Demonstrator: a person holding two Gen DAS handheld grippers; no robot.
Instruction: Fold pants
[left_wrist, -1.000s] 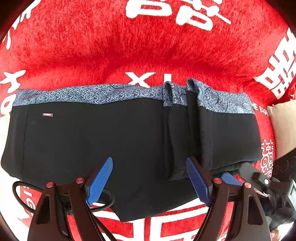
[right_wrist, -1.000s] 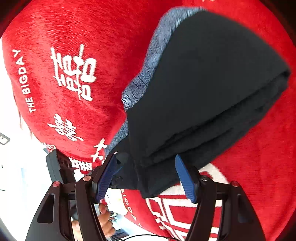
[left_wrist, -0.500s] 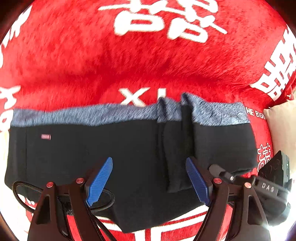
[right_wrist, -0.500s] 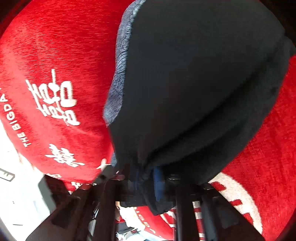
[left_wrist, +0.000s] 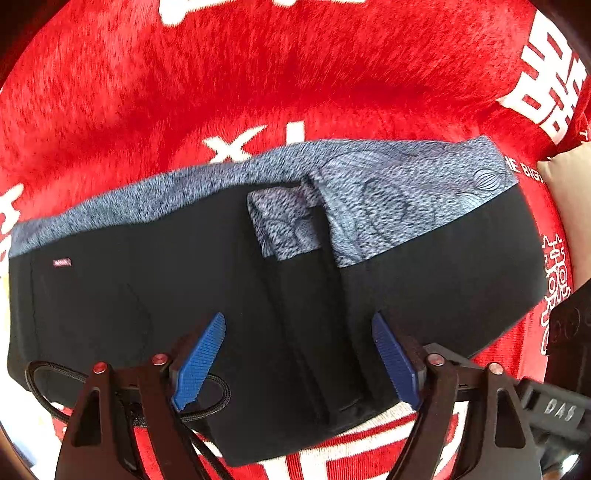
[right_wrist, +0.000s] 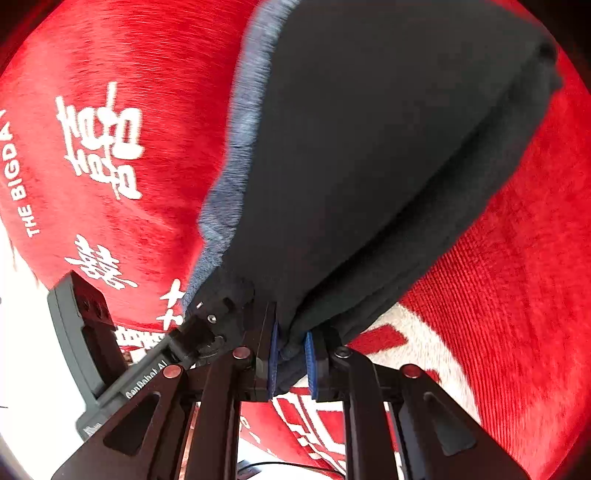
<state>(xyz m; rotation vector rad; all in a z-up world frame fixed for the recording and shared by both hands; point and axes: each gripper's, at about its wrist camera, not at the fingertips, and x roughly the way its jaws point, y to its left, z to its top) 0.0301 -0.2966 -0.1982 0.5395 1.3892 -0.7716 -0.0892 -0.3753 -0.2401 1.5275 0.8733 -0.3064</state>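
In the left wrist view, the left hand-held gripper (left_wrist: 299, 363) is hovering with its blue fingers (left_wrist: 199, 360) spread wide, gripping nothing. Between and beyond them the black pants (left_wrist: 155, 280) are lying across a red plush blanket (left_wrist: 258, 81) with white printed characters. A grey-blue patterned waistband (left_wrist: 388, 173) is running along the far edge of the garment. The right part of the pants is sitting doubled over the rest, its band showing as a second layer near the middle. A small pink label (left_wrist: 62, 263) is showing on the left part of the black cloth. A black cable (left_wrist: 48, 373) is looping over the near left edge of the pants. At the lower right a grey part of the other hand-held tool, lettered "DAS" (left_wrist: 557, 408), is poking in, and a beige cushion (left_wrist: 569, 195) is sitting at the right rim.

In the right wrist view, the right hand-held gripper (right_wrist: 291, 360) is pinching a bunched corner of the pants (right_wrist: 388, 155) between its blue pads (right_wrist: 309, 363), the jaws nearly together with only the cloth between them. The folded black layers are rising from the grip toward the top of the view, with the grey band (right_wrist: 236, 177) trailing down the left edge. The red blanket (right_wrist: 517, 295) is lying underneath. A grey housing (right_wrist: 85, 332) of the left tool is showing at the lower left.
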